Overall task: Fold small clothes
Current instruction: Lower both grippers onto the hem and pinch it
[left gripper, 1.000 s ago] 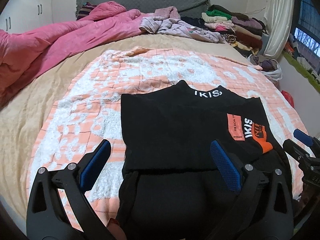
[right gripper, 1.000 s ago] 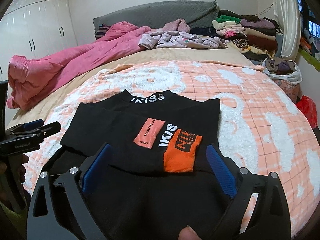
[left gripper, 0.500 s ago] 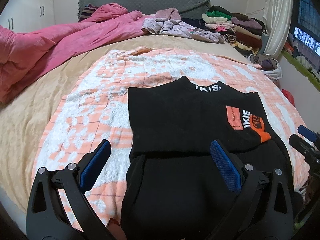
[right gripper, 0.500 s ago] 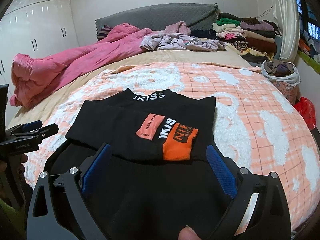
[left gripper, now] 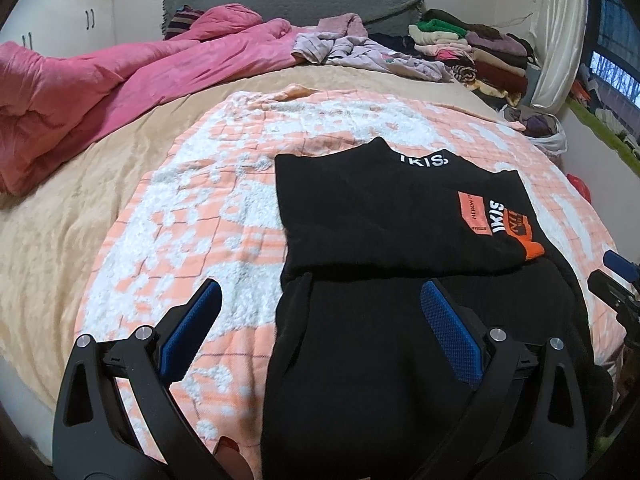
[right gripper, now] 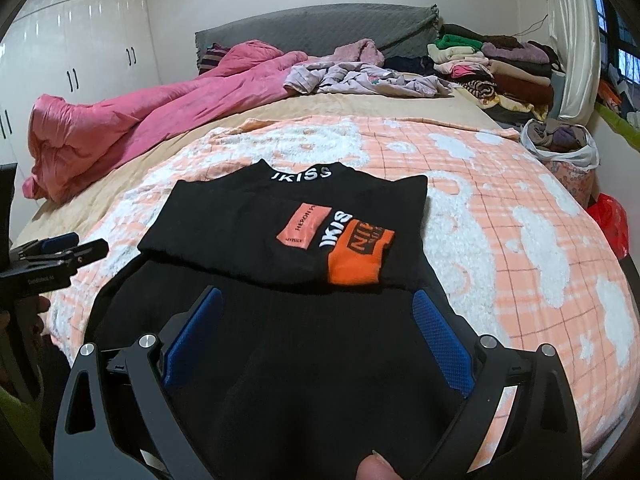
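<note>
Left wrist view: the left tongs (left gripper: pixel 320 320) stand released, blue pads spread wide and holding nothing, above the near part of a black garment (left gripper: pixel 400 216). Its left pad (left gripper: pixel 192 328) lies over the orange-and-white blanket (left gripper: pixel 180 220), its right pad (left gripper: pixel 452 340) over black cloth. The garment lies flat on that blanket at the near end of the bed, collar turned away from the camera with white lettering on it; the sleeves are folded across the body, and an orange cuff (left gripper: pixel 532 250) shows at the right. At the right edge the tips of the right tongs (left gripper: pixel 612 276) enter the picture.

Right wrist view: the right tongs (right gripper: pixel 316 328) are likewise released and empty, pads wide apart over the garment's lower half (right gripper: pixel 320 360). The folded sleeve with orange cuff (right gripper: pixel 360 260) and a pink patch (right gripper: pixel 304 226) lies across the chest. The left tongs (right gripper: pixel 60 250) appear at the left edge, beside the garment's left side.

Background, both views: a pink duvet (right gripper: pixel 120 128) bunched at the left, loose pale clothes (right gripper: pixel 360 80) near the grey headboard (right gripper: pixel 320 28), and stacked folded clothes (right gripper: pixel 500 68) at the right.
</note>
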A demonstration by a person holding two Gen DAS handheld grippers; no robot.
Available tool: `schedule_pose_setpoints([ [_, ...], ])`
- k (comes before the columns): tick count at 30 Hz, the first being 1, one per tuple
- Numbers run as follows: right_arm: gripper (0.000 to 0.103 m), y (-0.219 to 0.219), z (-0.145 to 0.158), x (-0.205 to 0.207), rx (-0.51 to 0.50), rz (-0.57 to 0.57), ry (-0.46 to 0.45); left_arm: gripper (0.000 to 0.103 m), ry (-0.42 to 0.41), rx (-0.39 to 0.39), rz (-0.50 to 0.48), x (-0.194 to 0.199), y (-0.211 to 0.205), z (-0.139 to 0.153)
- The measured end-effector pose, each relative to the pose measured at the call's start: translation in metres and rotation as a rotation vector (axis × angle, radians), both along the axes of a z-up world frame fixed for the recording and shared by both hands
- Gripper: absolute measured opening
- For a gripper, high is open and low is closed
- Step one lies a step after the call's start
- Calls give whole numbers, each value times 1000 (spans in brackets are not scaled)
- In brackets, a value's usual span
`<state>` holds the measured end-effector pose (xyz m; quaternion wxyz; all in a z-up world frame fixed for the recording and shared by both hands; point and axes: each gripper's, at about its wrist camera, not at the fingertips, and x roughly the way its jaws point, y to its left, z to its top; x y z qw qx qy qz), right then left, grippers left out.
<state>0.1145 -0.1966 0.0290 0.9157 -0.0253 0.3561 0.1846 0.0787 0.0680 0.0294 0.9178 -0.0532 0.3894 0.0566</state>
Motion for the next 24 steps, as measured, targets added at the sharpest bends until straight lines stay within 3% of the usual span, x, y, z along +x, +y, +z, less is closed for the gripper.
schedule_pose_setpoints([
  [24, 95, -43, -27, -38, -47, -51, 66, 93, 71, 9, 48, -50, 32, -27],
])
